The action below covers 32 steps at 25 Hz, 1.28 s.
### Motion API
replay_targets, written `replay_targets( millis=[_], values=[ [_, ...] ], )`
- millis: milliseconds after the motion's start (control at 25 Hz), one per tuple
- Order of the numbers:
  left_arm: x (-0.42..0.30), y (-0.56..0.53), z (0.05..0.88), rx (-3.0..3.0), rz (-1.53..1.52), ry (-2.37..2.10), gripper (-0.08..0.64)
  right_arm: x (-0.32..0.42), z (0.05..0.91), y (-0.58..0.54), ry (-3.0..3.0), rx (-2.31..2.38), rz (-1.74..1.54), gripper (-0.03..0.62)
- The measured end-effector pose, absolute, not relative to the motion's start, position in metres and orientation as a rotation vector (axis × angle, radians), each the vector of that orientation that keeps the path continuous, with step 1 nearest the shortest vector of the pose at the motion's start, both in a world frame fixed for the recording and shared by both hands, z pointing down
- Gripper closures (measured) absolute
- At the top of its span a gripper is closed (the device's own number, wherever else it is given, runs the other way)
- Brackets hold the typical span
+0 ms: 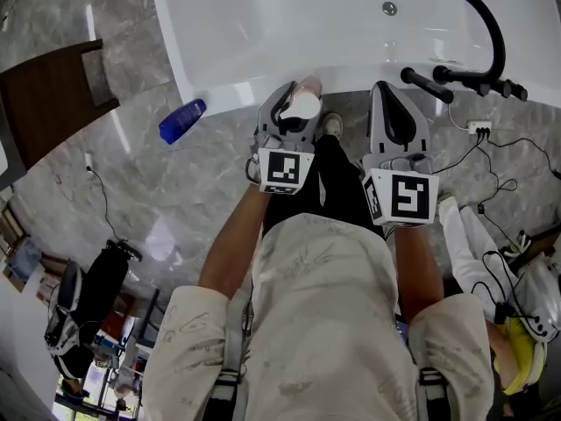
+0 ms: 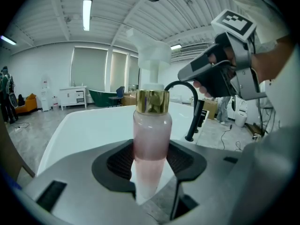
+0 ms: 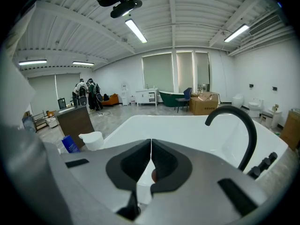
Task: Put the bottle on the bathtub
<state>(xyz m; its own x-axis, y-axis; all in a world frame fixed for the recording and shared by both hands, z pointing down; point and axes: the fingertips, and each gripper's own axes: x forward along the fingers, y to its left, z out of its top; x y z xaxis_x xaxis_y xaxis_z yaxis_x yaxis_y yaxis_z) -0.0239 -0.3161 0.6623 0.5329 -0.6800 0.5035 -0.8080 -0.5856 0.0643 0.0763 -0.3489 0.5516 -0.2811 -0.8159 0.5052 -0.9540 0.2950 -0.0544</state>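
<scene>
A pink bottle (image 2: 151,135) with a gold collar and a white pump head (image 1: 304,105) stands upright between the jaws of my left gripper (image 2: 151,165), which is shut on it. In the head view the left gripper (image 1: 294,99) holds the bottle just short of the near rim of the white bathtub (image 1: 263,24). My right gripper (image 1: 399,99) hovers beside it to the right. Its jaws are shut on each other with nothing between them (image 3: 150,163). The right gripper view shows the bathtub (image 3: 187,128) straight ahead and the pump head (image 3: 91,139) at the left.
A blue bottle (image 1: 182,121) lies by the tub's outer edge at the left. A black curved faucet (image 1: 486,24) with handles rises on the tub's right end. A brown cabinet (image 1: 48,95) stands at the left. Cables (image 1: 491,160) and a seated person (image 1: 478,261) are on the right.
</scene>
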Motion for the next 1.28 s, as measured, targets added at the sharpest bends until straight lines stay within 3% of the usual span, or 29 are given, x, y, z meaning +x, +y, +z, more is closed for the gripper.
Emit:
replay_targets(
  millis=[480,720,1280],
  values=[
    [-0.023,-0.311,0.666,2.497,0.624,-1.235,0.341,0.074,0.549,-0.346,-2.185,1.58,0.477,0.601],
    [-0.018,-0.313,0.662,2.515,0.581,-1.212,0.275,0.076,0.546,-0.343,-2.179,1.586,0.47,0.601],
    [-0.024,-0.312,0.622,2.538,0.522,-1.31,0.242,0.075,0.525,-0.338,-2.219,1.585,0.441,0.601]
  ],
)
